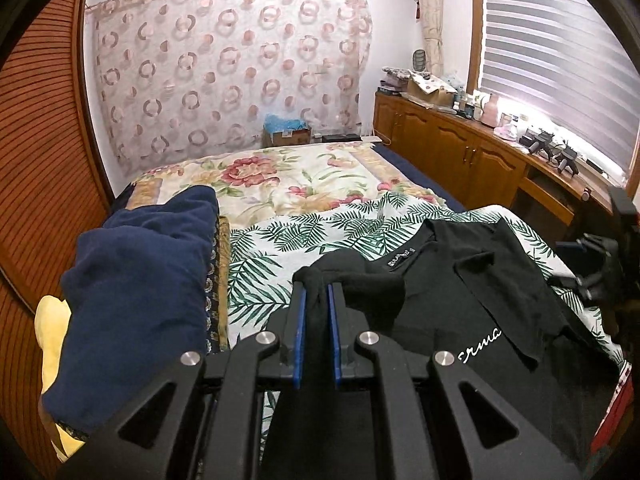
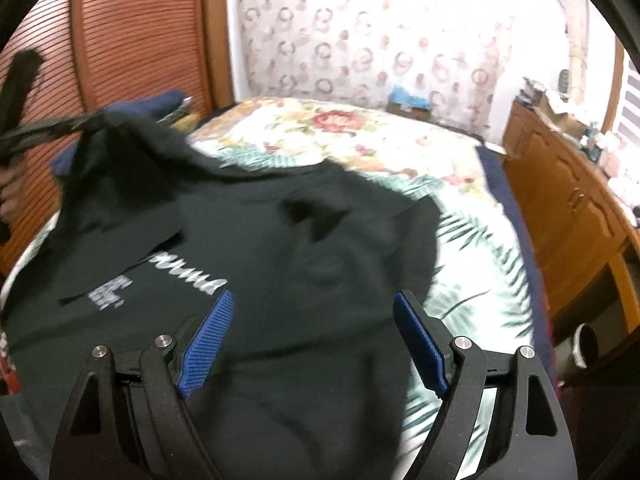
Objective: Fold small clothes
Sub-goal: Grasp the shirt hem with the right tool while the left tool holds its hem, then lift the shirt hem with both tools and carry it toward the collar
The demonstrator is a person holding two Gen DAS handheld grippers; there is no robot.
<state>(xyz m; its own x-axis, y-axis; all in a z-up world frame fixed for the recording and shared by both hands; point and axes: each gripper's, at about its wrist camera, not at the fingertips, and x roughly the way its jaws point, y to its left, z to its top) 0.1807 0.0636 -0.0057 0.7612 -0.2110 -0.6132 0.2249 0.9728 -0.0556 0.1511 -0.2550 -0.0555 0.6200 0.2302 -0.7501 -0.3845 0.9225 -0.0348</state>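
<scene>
A black T-shirt (image 1: 452, 304) with white lettering lies on the palm-leaf sheet (image 1: 280, 240) of the bed. My left gripper (image 1: 317, 292) is shut on a bunched edge of the shirt and lifts it off the bed. In the right wrist view the shirt (image 2: 280, 248) spreads below my right gripper (image 2: 314, 300), which is open and empty just above the cloth. The left gripper shows blurred at the far left of that view (image 2: 16, 92), pulling a shirt corner up. The right gripper shows at the right edge of the left wrist view (image 1: 600, 264).
A dark blue garment (image 1: 140, 288) is piled at the bed's left side beside a yellow cloth (image 1: 48, 332). A floral bedspread (image 1: 288, 176) covers the far half. A wooden cabinet (image 1: 460, 140) with clutter runs along the right wall under the window. A slatted wooden door (image 1: 36, 160) stands at the left.
</scene>
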